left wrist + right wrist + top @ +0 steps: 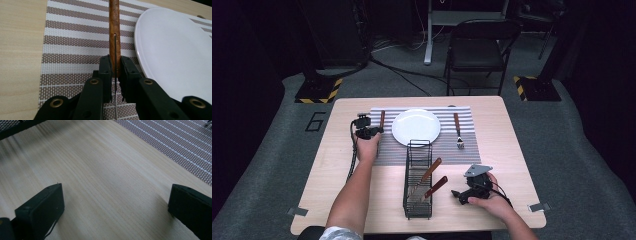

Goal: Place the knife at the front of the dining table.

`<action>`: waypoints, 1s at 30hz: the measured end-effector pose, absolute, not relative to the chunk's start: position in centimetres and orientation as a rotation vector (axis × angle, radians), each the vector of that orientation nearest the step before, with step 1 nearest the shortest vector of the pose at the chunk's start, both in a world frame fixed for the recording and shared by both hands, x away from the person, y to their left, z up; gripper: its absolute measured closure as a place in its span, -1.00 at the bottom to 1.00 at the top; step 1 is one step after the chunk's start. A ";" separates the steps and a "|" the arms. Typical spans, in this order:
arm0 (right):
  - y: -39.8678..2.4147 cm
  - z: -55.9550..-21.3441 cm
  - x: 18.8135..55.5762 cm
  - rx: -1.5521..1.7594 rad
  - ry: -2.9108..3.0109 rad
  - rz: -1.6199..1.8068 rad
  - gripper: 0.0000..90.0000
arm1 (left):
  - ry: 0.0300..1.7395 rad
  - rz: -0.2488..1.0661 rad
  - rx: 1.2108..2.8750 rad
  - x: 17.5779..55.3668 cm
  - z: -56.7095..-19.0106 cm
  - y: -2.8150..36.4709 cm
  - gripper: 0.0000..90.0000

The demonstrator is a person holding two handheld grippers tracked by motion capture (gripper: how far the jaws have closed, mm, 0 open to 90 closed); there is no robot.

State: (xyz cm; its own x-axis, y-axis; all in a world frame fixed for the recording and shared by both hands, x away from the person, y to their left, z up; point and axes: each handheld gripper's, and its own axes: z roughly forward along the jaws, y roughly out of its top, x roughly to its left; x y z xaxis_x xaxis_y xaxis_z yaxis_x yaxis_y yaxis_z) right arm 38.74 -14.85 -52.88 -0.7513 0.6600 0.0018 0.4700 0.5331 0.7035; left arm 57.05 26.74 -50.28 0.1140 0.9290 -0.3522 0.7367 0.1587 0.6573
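My left gripper (115, 63) is shut on a wooden-handled utensil (115, 22) with a thin metal strip along its handle. It points away over the striped placemat (75, 37), just left of the white plate (172, 50). In the high view the left gripper (367, 131) sits at the mat's left edge, with the handle (382, 119) reaching toward the far side. My right gripper (462, 196) rests low at the table's near right, and its jaws (116, 195) stand wide open over bare wood with nothing between them.
A black wire basket (418, 180) stands at the near middle with two wooden-handled utensils (431, 171) in it. A fork (458, 131) lies on the mat right of the plate (416, 126). A folding chair (479, 47) stands beyond the wooden table (512, 150).
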 end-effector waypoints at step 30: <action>-14.9 -52.9 38.8 0.945 2.510 1.034 -1.00 | 1.712 0.248 1.529 57.8 -51.8 27.4 0.78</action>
